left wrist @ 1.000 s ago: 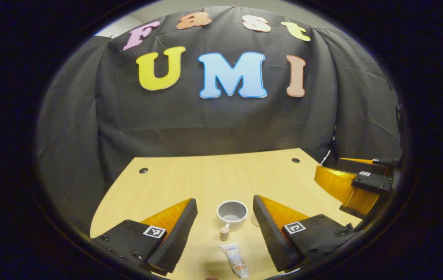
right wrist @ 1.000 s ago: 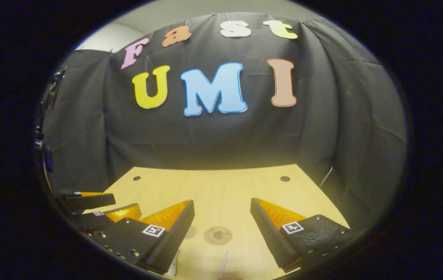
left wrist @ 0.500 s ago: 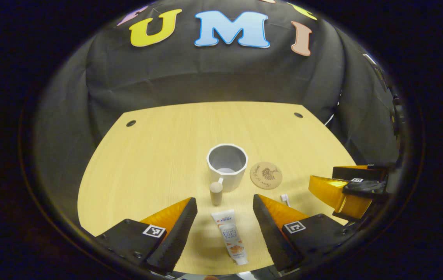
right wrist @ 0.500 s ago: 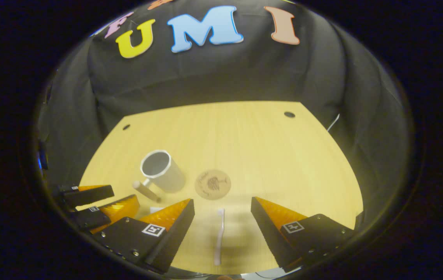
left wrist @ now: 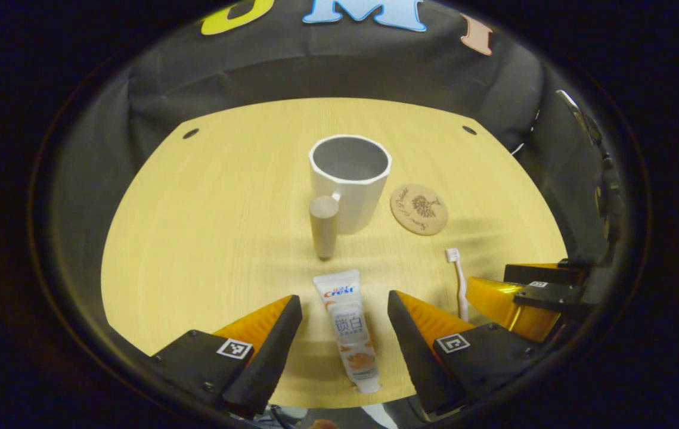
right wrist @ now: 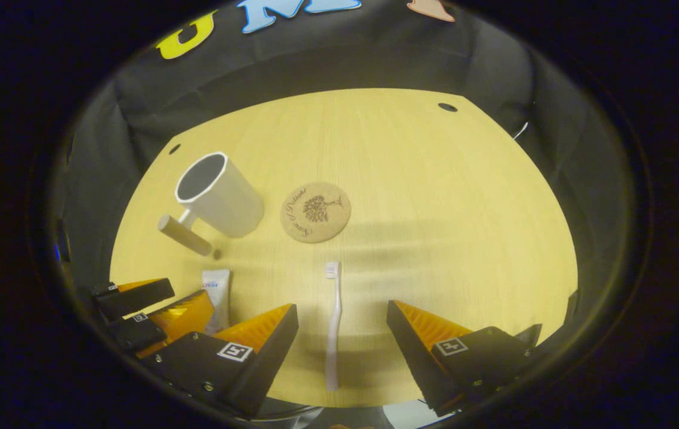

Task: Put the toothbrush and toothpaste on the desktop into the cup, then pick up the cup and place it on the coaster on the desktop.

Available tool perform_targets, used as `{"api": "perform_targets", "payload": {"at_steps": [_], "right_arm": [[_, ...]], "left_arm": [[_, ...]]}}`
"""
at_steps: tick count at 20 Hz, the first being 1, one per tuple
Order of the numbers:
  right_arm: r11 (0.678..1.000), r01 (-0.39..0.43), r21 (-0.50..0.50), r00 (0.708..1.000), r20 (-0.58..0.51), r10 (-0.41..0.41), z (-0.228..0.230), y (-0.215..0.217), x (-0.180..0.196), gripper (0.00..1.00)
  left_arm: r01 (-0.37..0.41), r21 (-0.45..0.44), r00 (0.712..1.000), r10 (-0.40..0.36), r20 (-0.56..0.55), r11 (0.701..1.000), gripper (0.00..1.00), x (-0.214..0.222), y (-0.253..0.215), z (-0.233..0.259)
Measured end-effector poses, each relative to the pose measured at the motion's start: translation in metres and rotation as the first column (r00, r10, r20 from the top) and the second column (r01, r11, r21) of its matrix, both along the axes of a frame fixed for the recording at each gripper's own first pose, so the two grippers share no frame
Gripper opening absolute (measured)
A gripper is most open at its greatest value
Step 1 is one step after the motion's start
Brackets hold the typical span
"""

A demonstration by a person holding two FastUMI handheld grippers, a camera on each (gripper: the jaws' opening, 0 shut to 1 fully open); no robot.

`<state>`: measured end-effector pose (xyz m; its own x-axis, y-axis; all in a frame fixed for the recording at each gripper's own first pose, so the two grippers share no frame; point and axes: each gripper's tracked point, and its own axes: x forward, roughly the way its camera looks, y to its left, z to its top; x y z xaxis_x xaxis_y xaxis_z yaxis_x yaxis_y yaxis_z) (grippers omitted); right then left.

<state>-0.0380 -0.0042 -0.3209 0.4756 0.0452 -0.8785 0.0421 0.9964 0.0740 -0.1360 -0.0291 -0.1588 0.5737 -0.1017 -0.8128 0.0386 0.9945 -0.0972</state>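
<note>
In the left gripper view, the left gripper (left wrist: 344,333) sits at the bottom of the frame with its two orange-and-black fingers spread wide and nothing between their pads. Lying flat on the desktop (left wrist: 208,238) in the gap between them is the toothpaste (left wrist: 348,328), a small white tube with blue and red lettering and an orange patch, its cap toward the bottom edge and its flat crimped end pointing up the frame. To the lower right, the toothbrush (left wrist: 457,280) lies flat, white and slim, bristle head up-frame; its handle runs behind an orange finger of the right gripper (left wrist: 524,295).

In the right gripper view, the right gripper (right wrist: 342,345) is likewise spread apart, and the toothbrush (right wrist: 332,325) lies on the wood between its fingers without touching either. At the lower left the toothpaste (right wrist: 216,295) is partly covered by the other gripper's finger.

Farther up, near the centre of the left gripper view, stands the cup (left wrist: 351,179), upright, white outside and grey inside, faceted, with a tan cylindrical handle facing the camera. Just right of it, apart from it, lies the coaster (left wrist: 418,208), a round cork disc with a dark tree drawing.
</note>
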Motion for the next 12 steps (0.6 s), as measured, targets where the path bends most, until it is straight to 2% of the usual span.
{"api": "perform_targets", "payload": {"at_steps": [1,5,6,8,9,10,12], "right_arm": [[1.0,-0.01,-0.006,1.0,-0.019,0.01,-0.004,0.001,-0.002,0.95],[0.998,-0.053,-0.035,0.996,-0.075,0.05,-0.016,0.004,-0.004,0.95],[0.997,-0.062,-0.042,0.994,-0.093,0.058,-0.02,0.005,-0.005,0.95],[0.996,-0.077,-0.05,0.99,-0.126,0.07,-0.028,0.007,-0.008,0.95],[0.995,-0.085,-0.052,0.988,-0.134,0.077,-0.031,0.009,-0.008,0.95],[0.994,-0.095,-0.06,0.985,-0.148,0.086,-0.034,0.008,-0.01,0.95],[0.992,-0.11,-0.063,0.982,-0.16,0.099,-0.037,0.011,-0.011,0.94]], "left_arm": [[-0.007,0.007,1.0,0.007,-0.016,1.0,1.0,-0.001,0.001,-0.004],[-0.039,0.008,0.996,0.04,-0.076,0.999,0.92,-0.009,-0.002,-0.013],[-0.046,0.017,0.995,0.047,-0.085,0.999,0.97,-0.01,0.0,-0.015],[-0.06,0.025,0.992,0.062,-0.108,0.998,0.97,-0.013,0.0,-0.019],[-0.07,0.025,0.99,0.072,-0.12,0.997,1.0,-0.015,0.0,-0.02],[-0.08,0.026,0.987,0.083,-0.135,0.996,0.97,-0.018,0.0,-0.021],[-0.096,0.02,0.984,0.098,-0.146,0.995,0.97,-0.02,-0.001,-0.021]]}}
